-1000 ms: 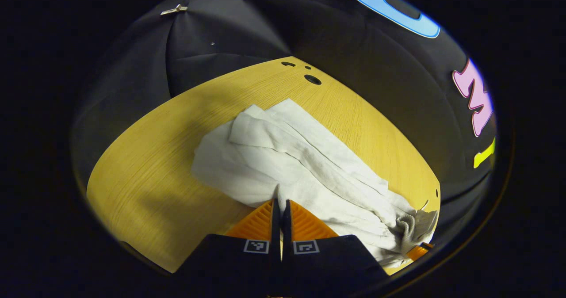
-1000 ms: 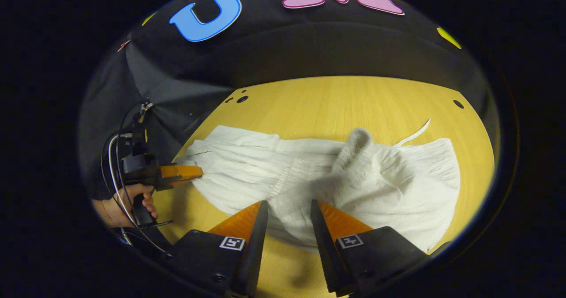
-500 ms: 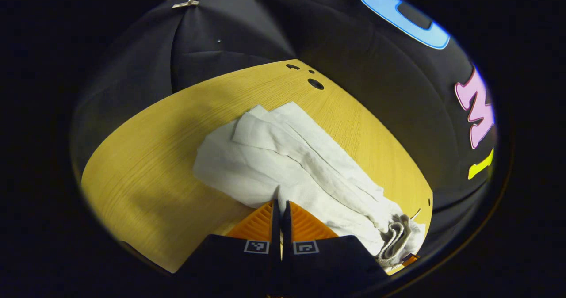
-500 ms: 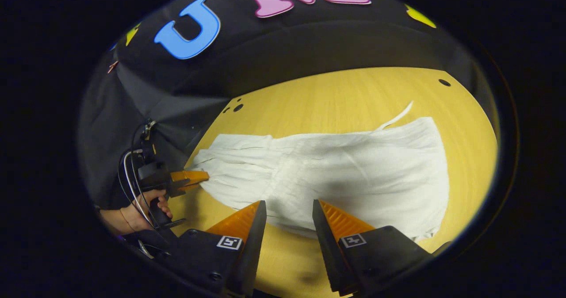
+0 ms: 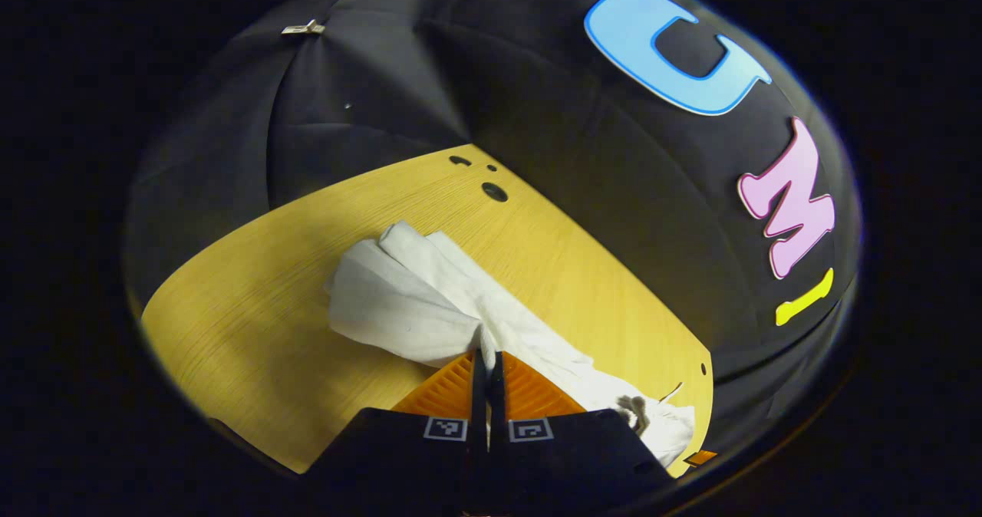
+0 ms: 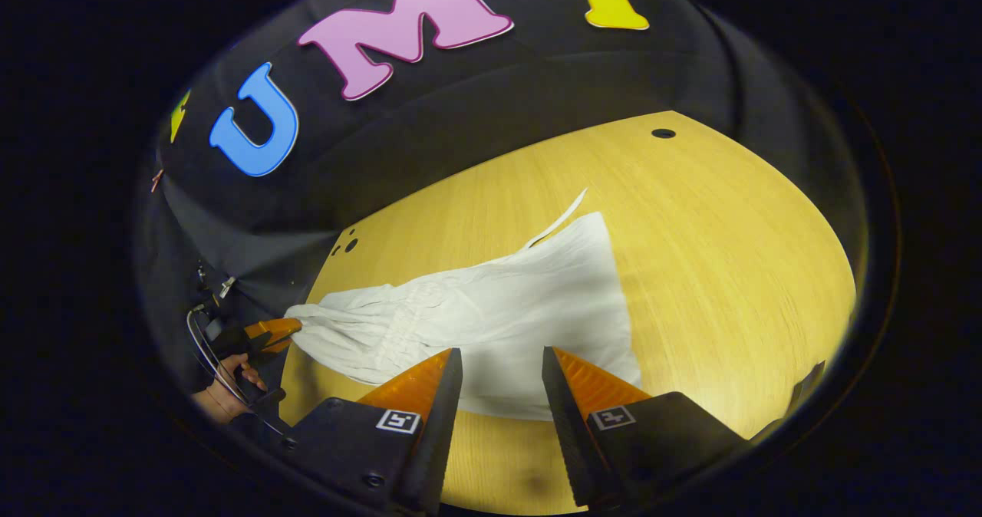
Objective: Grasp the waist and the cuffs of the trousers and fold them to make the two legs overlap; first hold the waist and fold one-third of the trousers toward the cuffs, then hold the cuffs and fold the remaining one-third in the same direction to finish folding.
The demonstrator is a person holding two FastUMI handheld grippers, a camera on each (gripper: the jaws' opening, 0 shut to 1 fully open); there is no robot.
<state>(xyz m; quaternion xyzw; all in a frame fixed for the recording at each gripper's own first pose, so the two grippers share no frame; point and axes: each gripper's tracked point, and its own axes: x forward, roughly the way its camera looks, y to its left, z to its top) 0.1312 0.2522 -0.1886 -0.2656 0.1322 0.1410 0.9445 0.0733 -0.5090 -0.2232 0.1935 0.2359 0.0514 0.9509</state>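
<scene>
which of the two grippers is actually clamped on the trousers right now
The left gripper: its fingers are shut on the white trousers. The right gripper hangs open above the cloth, gripping nothing.

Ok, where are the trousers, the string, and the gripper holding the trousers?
trousers [image 6: 529, 302]: right gripper view, middle of the white cloth.
string [image 6: 564, 214]: right gripper view, the thin strip lying on the table.
left gripper [image 5: 488, 363]: left gripper view, its fingertips pinching cloth.
</scene>
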